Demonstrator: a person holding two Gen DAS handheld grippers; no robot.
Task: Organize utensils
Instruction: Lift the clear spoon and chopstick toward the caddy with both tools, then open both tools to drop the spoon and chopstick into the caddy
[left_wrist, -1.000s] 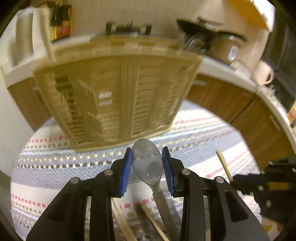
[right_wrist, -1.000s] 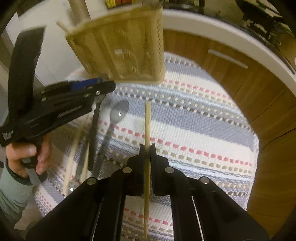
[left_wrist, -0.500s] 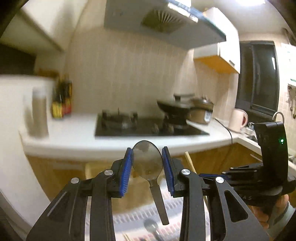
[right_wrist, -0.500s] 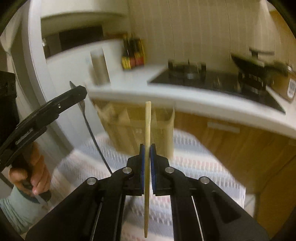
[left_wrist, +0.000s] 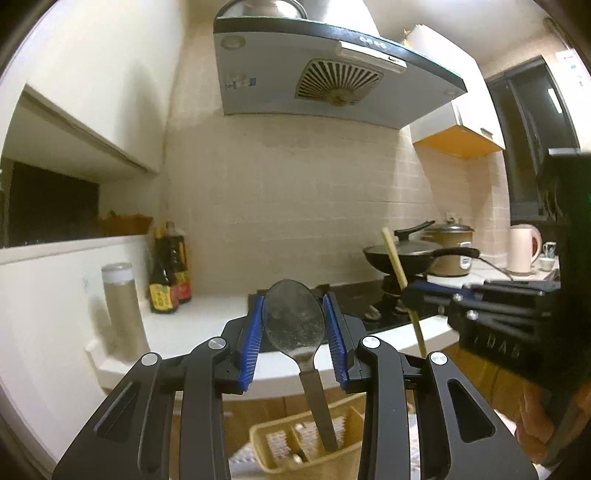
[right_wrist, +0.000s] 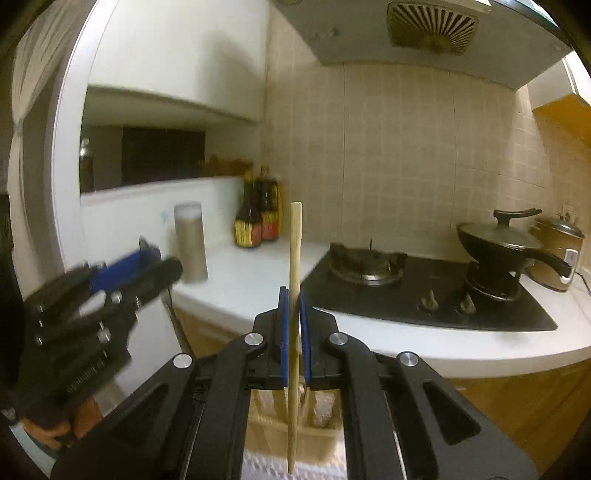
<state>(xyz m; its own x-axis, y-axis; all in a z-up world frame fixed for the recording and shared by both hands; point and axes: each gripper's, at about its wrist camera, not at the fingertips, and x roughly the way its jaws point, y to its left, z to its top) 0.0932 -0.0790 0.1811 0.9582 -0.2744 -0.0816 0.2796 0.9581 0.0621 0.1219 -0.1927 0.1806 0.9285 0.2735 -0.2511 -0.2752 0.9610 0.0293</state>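
The basket (left_wrist: 306, 448) holds the spoon (left_wrist: 293, 321) handle's tip; left gripper (left_wrist: 293, 336) clamps its bowl, right gripper (right_wrist: 294, 328) pinches an upright chopstick (right_wrist: 294, 295).

Spoon, chopstick and holder, all seen from above the holder's open top.

The metal spoon (left_wrist: 293, 321) stands upright, bowl up and dull with smudges, clamped at the bowl's edges between blue pads; its flat handle drops into a compartment of the tan slatted utensil holder (left_wrist: 349, 463) below (which compartment cannot be told). The pale wooden chopstick (right_wrist: 294, 295) is upright too, blunt square end on top, pinched near its middle, its thin lower end hanging in front of the holder; whether it reaches inside is unclear.
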